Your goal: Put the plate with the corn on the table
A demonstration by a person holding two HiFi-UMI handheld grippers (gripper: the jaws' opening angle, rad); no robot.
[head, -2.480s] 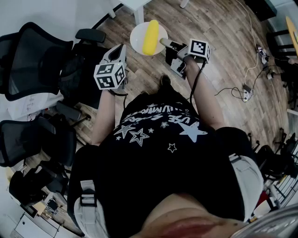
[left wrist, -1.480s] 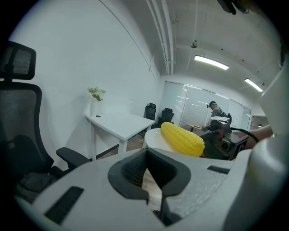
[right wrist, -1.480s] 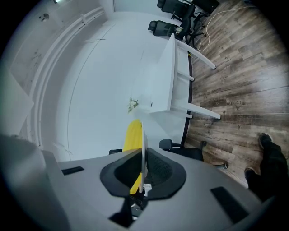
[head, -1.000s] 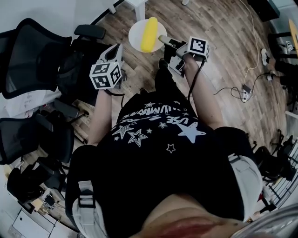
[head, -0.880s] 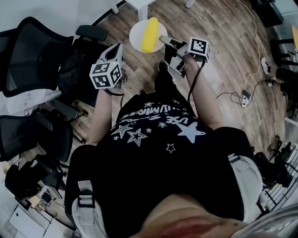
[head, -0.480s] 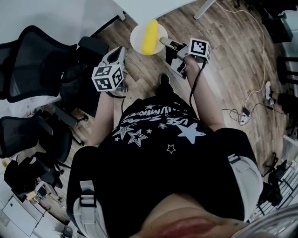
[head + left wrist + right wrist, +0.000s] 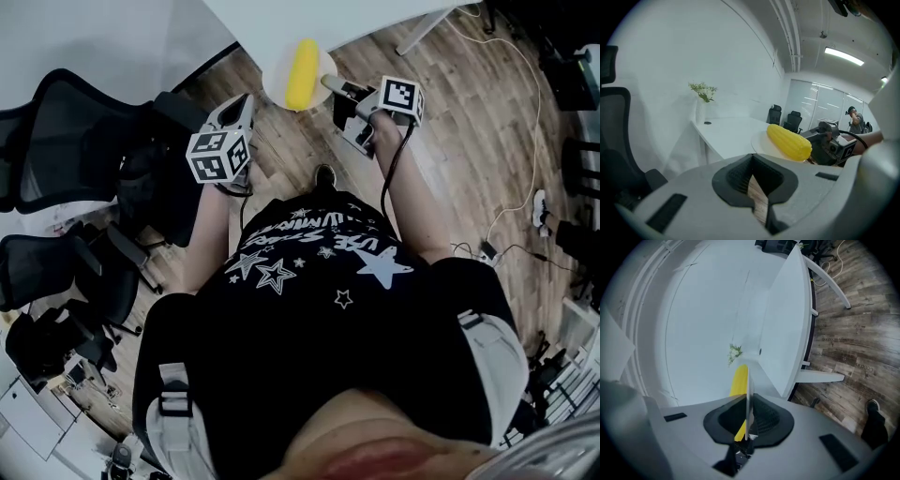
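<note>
Your right claw (image 7: 330, 84) clamped on plate (image 7: 275, 82) rim, plate's right side. Corn (image 7: 302, 73) aboard, long axis near-to-far. Plate at table (image 7: 375, 14) near edge; table lies far. Left claw (image 7: 244, 98) nearly closed, empty.

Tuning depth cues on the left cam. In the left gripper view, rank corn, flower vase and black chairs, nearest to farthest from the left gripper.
1. The corn: just ahead, right of centre, on the plate.
2. The flower vase: left, on the white table.
3. The black chairs: farthest, centre, past the table.
</note>
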